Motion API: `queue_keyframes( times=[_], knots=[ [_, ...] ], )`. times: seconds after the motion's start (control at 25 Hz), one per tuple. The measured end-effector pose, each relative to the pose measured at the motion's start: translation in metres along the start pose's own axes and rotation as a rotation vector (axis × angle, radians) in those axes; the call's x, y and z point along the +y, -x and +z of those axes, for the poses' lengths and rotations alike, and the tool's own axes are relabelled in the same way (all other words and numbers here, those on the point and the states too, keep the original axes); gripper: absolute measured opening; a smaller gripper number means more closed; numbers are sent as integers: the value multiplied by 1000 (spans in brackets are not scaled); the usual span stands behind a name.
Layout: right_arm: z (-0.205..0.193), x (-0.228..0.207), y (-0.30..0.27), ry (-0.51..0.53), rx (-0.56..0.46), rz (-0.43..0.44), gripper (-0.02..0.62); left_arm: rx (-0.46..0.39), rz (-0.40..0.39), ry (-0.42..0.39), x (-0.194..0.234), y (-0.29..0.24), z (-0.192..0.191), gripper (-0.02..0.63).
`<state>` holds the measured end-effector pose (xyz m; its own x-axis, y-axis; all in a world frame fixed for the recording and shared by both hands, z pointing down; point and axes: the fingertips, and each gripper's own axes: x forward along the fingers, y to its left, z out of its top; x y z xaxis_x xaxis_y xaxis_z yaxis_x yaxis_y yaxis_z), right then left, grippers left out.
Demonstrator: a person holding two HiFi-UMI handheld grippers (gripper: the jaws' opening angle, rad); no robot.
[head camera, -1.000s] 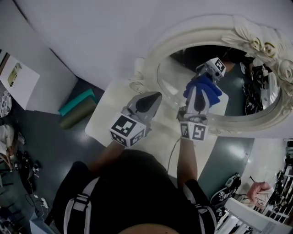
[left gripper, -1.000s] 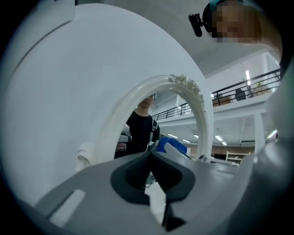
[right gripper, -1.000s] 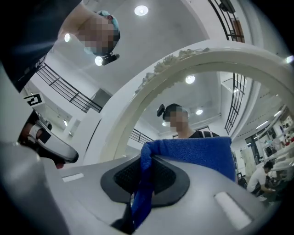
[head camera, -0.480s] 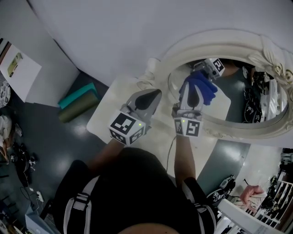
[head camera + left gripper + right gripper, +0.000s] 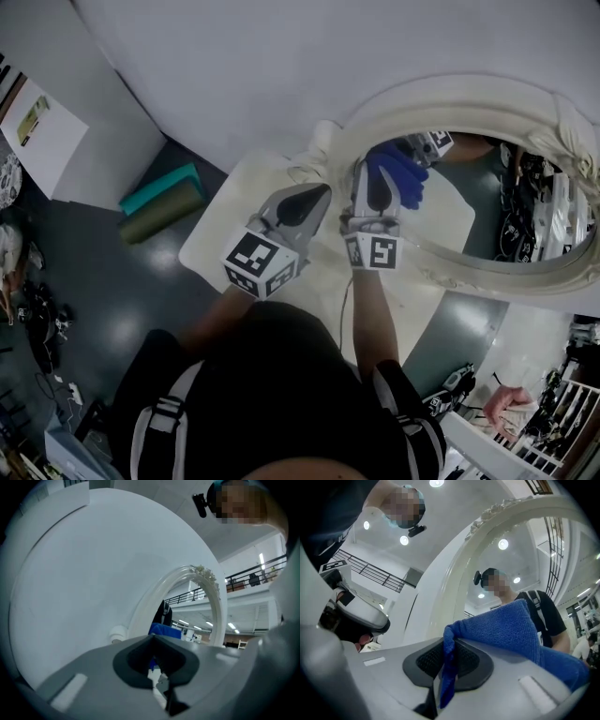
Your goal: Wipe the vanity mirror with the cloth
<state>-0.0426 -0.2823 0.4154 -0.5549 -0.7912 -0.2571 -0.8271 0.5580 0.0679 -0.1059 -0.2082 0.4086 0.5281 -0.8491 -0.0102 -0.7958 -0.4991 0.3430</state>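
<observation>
The right gripper [image 5: 377, 180] has slid left across the glass, and the blue cloth [image 5: 397, 172] it carries now sits at the left end of the vanity mirror [image 5: 487, 211], just inside the cream oval frame [image 5: 450, 89]. The left gripper [image 5: 312, 199] stays where it was, just left of the right one, over the white table [image 5: 214, 239] and pointing at the frame's left edge.

In the right gripper view the jaws of the right gripper [image 5: 447, 654] are clamped on a fold of the cloth [image 5: 506, 625], the rest of it bunched above them, with the frame [image 5: 497, 522] arching overhead. In the left gripper view the jaws of the left gripper [image 5: 153, 643] are pressed together with nothing between them; the cloth [image 5: 165, 630] and frame [image 5: 216, 603] lie beyond.

A thin cable [image 5: 344, 302] runs along the table by the right forearm. On the floor to the left lie a teal roll [image 5: 157, 192] and an olive roll [image 5: 161, 223]. Farther left is a white board [image 5: 39, 141]; its print is too small to read. Each gripper's cube bears black-and-white square markers.
</observation>
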Motion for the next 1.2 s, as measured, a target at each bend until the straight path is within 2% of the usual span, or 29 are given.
queue_keyframes(
  times=[0.44,0.72,0.88,1.2],
  knots=[
    [-4,8,-2,-88,32,72,37,-5,12,2,2,7,0,6],
    [16,8,10,-127,7,63,37,-8,-2,-14,-8,10,3,6],
    [40,6,31,-151,-14,27,37,-8,-10,-29,-18,15,4,6],
    [78,-12,99,-149,-3,-99,37,14,-66,-52,-58,20,-5,6]
  ],
)
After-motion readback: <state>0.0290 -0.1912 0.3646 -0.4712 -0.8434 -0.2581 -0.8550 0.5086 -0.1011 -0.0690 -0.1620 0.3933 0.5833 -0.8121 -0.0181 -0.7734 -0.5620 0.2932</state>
